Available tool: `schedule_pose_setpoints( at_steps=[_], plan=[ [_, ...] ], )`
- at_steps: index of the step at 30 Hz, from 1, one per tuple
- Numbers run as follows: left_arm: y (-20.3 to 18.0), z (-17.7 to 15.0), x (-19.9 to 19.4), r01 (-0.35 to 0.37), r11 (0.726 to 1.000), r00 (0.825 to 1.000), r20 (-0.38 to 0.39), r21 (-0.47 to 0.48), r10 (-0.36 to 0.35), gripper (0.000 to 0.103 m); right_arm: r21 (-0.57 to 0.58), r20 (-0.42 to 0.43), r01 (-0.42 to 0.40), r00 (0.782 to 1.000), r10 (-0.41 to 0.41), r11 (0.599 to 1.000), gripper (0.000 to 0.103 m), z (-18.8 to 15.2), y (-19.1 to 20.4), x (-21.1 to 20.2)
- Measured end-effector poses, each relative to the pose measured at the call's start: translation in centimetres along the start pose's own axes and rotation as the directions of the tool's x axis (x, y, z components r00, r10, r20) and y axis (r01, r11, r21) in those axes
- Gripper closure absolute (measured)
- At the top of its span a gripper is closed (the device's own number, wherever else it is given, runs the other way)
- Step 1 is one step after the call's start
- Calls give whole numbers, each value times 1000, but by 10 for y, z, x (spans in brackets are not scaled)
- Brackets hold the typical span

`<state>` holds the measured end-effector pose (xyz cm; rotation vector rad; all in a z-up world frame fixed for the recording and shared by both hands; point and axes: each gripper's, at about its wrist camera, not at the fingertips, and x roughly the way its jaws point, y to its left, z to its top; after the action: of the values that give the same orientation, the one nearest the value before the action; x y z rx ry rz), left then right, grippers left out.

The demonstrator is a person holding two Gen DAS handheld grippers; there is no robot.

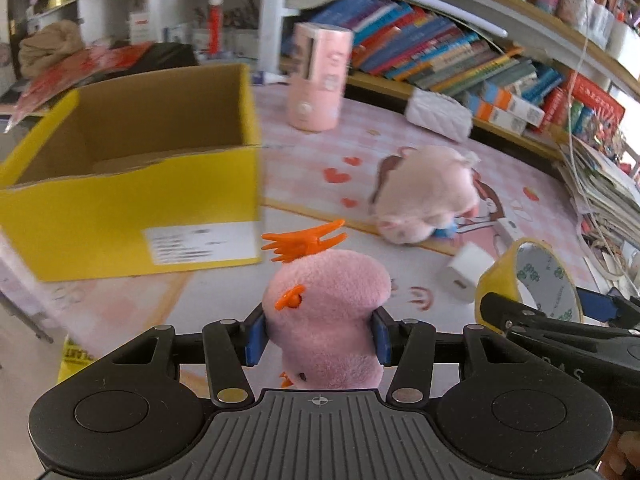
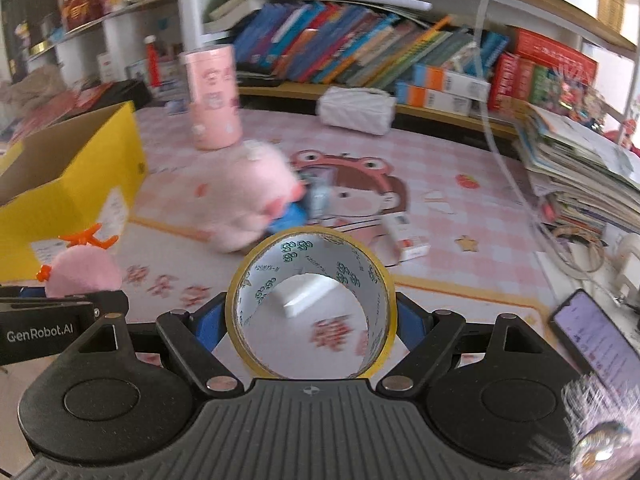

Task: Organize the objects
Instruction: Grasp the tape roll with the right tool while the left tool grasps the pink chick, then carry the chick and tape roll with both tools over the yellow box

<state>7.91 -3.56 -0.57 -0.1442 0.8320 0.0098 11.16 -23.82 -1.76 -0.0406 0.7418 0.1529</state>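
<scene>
Pink plush chick (image 1: 324,320) sits clamped in the left tool (image 1: 318,338), just right of the yellow box (image 1: 132,208); the right tool (image 2: 310,316) grips a tape roll (image 2: 312,304) above the counter (image 2: 460,184).

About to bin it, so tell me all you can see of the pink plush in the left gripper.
The pink plush is small, rounded and fuzzy, with orange plastic-looking parts: a spiky crest on top, a piece on its side and bits underneath. The left gripper clamps it, blue pads pressing both flanks, above the mat beside the yellow box.
</scene>
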Motion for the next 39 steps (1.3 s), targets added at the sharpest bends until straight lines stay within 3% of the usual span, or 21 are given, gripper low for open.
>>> schedule_pose_setpoints(
  at_steps=[10, 17, 39],
  plan=[
    [84, -24, -44, -51, 996, 998, 18, -69, 53, 54, -73, -13, -75, 997, 74, 994, 21, -14, 94, -22],
    [123, -36, -65, -61, 995, 998, 29, -74, 64, 54, -87, -16, -102, 995, 101, 991, 21, -29, 142, -38],
    [178, -60, -98, -54, 997, 997, 56, -46, 56, 54, -72, -9, -111, 994, 111, 991, 21, -61, 209, -66]
  ],
)
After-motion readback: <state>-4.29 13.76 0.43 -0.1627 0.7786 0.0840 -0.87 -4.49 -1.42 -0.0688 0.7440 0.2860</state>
